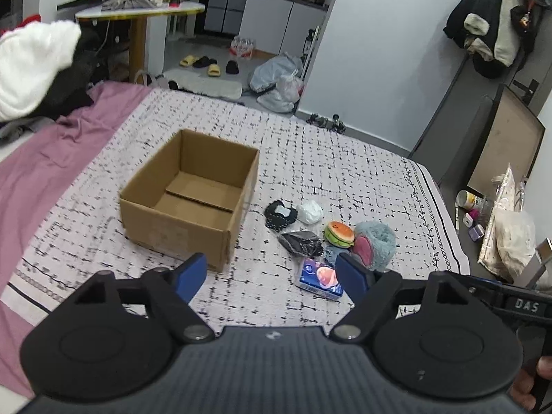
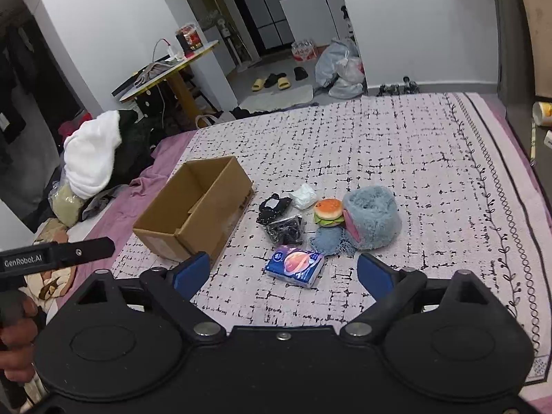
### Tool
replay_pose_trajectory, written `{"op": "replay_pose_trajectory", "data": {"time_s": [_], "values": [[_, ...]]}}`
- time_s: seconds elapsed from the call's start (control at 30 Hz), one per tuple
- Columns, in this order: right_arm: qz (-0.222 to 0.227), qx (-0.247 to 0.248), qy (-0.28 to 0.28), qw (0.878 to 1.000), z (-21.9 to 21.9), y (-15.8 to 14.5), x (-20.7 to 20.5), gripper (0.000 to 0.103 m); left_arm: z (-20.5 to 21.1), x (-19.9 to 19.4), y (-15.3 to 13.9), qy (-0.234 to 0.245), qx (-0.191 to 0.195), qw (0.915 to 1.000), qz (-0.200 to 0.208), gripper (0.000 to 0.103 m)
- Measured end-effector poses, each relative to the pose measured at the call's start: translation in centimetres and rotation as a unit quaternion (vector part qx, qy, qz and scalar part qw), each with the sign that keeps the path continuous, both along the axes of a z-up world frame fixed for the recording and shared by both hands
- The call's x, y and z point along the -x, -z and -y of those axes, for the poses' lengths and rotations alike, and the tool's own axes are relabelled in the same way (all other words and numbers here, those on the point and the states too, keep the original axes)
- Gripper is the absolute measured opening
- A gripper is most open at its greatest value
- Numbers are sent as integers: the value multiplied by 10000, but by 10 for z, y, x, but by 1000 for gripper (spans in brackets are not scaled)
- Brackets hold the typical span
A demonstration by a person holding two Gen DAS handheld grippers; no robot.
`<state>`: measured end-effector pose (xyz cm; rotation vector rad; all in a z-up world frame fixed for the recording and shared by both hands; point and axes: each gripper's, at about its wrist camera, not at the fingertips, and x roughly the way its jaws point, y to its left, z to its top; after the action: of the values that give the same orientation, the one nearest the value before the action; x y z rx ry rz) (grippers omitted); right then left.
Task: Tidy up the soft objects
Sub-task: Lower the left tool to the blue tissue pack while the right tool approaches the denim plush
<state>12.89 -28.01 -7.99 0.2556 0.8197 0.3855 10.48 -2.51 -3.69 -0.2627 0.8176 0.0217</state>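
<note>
An open, empty cardboard box (image 1: 193,193) (image 2: 196,214) sits on the patterned bed cover. To its right lies a cluster of soft things: a blue tissue pack (image 1: 319,277) (image 2: 296,265), a burger plush (image 1: 339,233) (image 2: 328,211), a fluffy blue-grey plush (image 1: 376,245) (image 2: 374,217), a blue knitted cloth (image 2: 329,241), two black bundles (image 1: 280,214) (image 2: 285,229) and a white bundle (image 1: 310,211) (image 2: 303,196). My left gripper (image 1: 272,274) is open and empty, above the bed near the box's front corner. My right gripper (image 2: 283,274) is open and empty, just short of the tissue pack.
A pink sheet (image 1: 51,158) with a pile of white and dark clothes (image 1: 31,69) (image 2: 93,158) lies left of the box. Beyond the bed are a round table (image 1: 138,10), slippers, plastic bags (image 1: 279,82) and a wall. The bed's right edge drops to floor clutter (image 1: 496,220).
</note>
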Motion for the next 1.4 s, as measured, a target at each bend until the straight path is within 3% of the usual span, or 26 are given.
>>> {"op": "replay_pose_trajectory", "data": {"time_s": [0.27,0.53,0.63,0.93,1.07,1.4], "values": [[-326,-184,68,9993,4,21,-41,69,15,-38,25,-189,322,9986,-377,70],[-705,-620,381,9948,10,55,-73,67,34,-72,59,-273,486,9953,-797,65],[-819,-749,432,9929,11,70,-80,62,37,-83,70,-310,515,9939,-928,62],[-983,-680,486,9916,14,98,-98,61,48,-113,111,-302,767,9868,-1397,62],[-1122,-685,449,9903,14,112,-106,54,54,-125,129,-334,745,9834,-1618,62],[-1508,-812,668,9830,24,133,-118,54,65,-149,174,-461,1005,9692,-2199,63]]}}
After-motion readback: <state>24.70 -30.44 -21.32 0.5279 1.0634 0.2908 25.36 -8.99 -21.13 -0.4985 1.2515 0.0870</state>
